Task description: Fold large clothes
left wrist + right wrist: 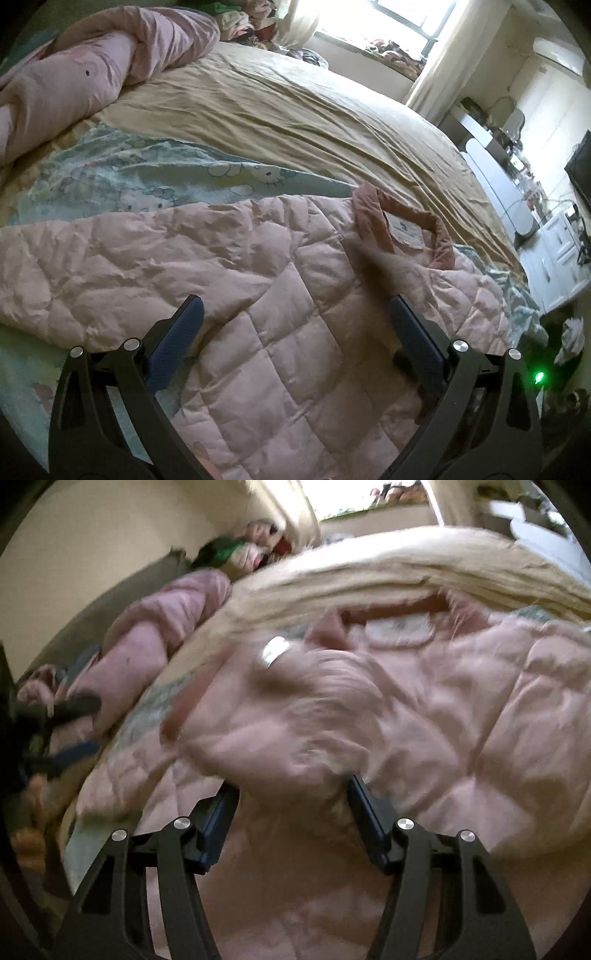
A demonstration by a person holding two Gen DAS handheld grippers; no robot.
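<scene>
A pink quilted jacket (295, 295) lies spread on the bed, its darker pink collar (402, 225) and white label toward the far right. My left gripper (295, 314) hovers open just over the jacket's middle, with nothing pinched between its blue pads. The right wrist view is blurred. There my right gripper (293, 794) stands open, and a puffy fold of the jacket (303, 716) bulges between its fingertips. A silver snap (275, 651) shows on that fold. The left gripper (77, 731) and a hand appear at that view's left edge.
A tan sheet (295, 110) covers the bed beyond the jacket, over a pale blue cartoon-cat blanket (166, 181). A rolled pink duvet (92, 74) lies at the far left. Piled clothes (251, 18) sit below the window. White cabinets (561, 258) stand past the bed's right edge.
</scene>
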